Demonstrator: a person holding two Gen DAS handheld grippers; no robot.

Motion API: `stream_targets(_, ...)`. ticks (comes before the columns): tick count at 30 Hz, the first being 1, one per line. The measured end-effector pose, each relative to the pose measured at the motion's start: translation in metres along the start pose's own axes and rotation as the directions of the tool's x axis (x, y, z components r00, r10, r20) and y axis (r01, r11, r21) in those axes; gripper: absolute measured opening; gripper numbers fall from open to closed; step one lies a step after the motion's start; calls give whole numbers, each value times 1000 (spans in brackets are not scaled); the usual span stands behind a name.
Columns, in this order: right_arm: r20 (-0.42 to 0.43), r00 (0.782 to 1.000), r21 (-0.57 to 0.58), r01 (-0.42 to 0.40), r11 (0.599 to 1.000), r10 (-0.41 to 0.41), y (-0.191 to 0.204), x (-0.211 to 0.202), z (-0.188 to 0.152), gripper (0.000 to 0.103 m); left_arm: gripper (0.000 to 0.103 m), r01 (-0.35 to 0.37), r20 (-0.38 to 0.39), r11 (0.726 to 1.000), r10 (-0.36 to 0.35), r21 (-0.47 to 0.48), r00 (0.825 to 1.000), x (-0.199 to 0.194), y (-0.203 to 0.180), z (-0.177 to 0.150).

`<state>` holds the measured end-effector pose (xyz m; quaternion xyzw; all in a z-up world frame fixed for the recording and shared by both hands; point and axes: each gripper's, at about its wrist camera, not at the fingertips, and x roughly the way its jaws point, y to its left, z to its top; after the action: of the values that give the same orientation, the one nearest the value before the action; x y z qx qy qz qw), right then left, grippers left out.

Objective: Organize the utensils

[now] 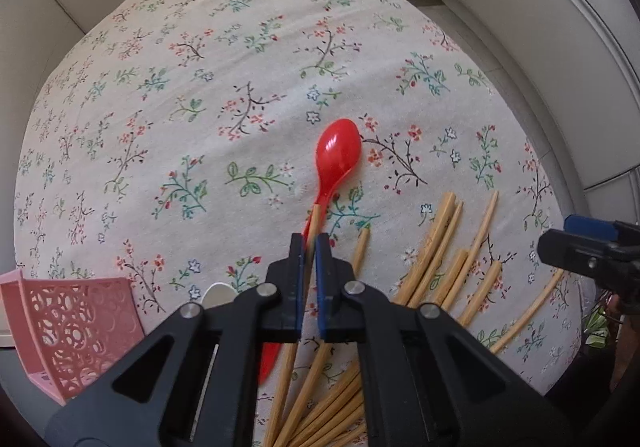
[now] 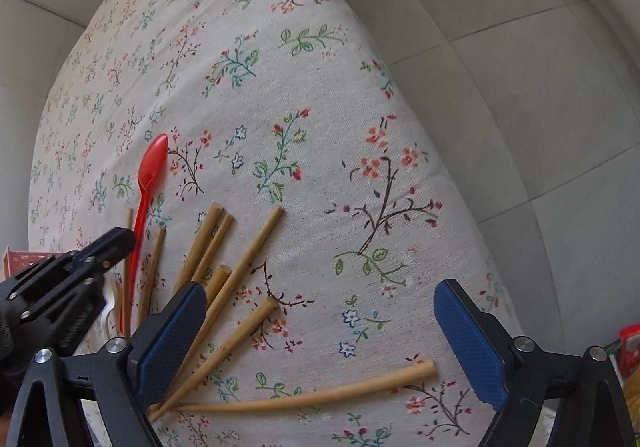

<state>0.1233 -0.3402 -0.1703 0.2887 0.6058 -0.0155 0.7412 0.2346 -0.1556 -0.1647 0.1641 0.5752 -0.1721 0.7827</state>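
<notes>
Ahead of our fingers spreads a table (image 1: 208,59) under a pale cloth printed with small red, green and blue floral sprigs. Beyond its far edge and off to both sides we see a floor of large grey tiles (image 2: 500,59), lit by soft daylight.

Red spoon (image 1: 338,155) flat on cloth — bamboo chopsticks (image 2: 240,267) fanned beside it.
</notes>
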Motion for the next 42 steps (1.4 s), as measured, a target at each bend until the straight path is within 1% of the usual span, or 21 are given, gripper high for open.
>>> stream_targets(2, -8, 1000, 24, -27, 999, 28, -2, 3, 0, 89, 6, 12, 32, 1000, -11, -22, 999, -11, 9, -1)
stream_targets(5, -15, 999, 43, -47, 998, 48, -3, 7, 0, 82, 6, 55, 59, 997, -52, -51, 997, -25, 22, -10)
stream_targets(9, -14, 999, 14, -52, 999, 52, 3, 2, -4, 74, 6, 92, 123, 993, -83, -69, 989, -55, 24, -36)
stream_targets(11, 8, 999, -20, -43, 999, 43, 8, -6, -8, 73, 6, 127, 169, 988, -111, -86, 979, -78, 24, -54)
stream_targets(13, 29, 999, -45, -16, 999, 17, 10, -13, -14, 73, 5, 147, 220, 984, -122, -100, 968, -98, 28, -69)
stream_targets(16, 41, 999, -43, 5, 999, -3, 7, -20, -27, 71, 5, 177, 305, 976, -131, -128, 943, -121, 38, -92)
stream_targets(18, 43, 999, -39, 24, 999, -22, 2, -24, -39, 71, 5, 209, 358, 967, -146, -143, 922, -130, 47, -108)
stream_targets(19, 41, 998, -34, 49, 998, -48, -1, -26, -45, 71, 5, 225, 368, 962, -155, -156, 917, -133, 51, -114)
stream_targets(21, 43, 995, -14, 91, 996, -90, -8, -29, -53, 65, 5, 253, 379, 956, -182, -148, 907, -139, 54, -120)
stream_targets(24, 19, 993, 34, 118, 992, -119, -18, -25, -61, 58, 5, 273, 407, 954, -201, -125, 891, -152, 58, -126)
stream_targets(26, -10, 992, 74, 128, 989, -128, -24, -18, -64, 56, 5, 287, 419, 951, -215, -115, 882, -159, 59, -130)
stream_targets(29, -40, 990, 117, 138, 984, -134, -28, -6, -64, 54, 5, 291, 425, 951, -223, -102, 877, -164, 59, -133)
stream_targets(30, -22, 989, 118, 146, 982, -145, -25, -7, -62, 53, 5, 290, 425, 952, -223, -101, 877, -165, 60, -134)
stream_targets(32, -17, 988, 130, 153, 980, -153, -20, -4, -57, 52, 5, 289, 428, 952, -219, -105, 877, -166, 63, -137)
stream_targets(34, 3, 981, 113, 192, 975, -193, -7, 1, -52, 48, 5, 289, 433, 950, -214, -115, 876, -168, 67, -139)
stream_targets(37, 33, 966, 62, 253, 965, -256, 13, 9, -46, 39, 5, 285, 436, 950, -204, -130, 877, -170, 73, -142)
stream_targets(38, 45, 962, 48, 266, 963, -268, 18, 11, -44, 34, 5, 283, 435, 950, -200, -135, 878, -169, 74, -143)
stream_targets(39, 53, 960, 40, 274, 961, -276, 21, 12, -41, 29, 5, 279, 434, 950, -195, -139, 880, -169, 75, -144)
stream_targets(42, 68, 959, 33, 272, 962, -274, 25, 14, -34, 19, 5, 267, 433, 951, -178, -154, 884, -167, 79, -145)
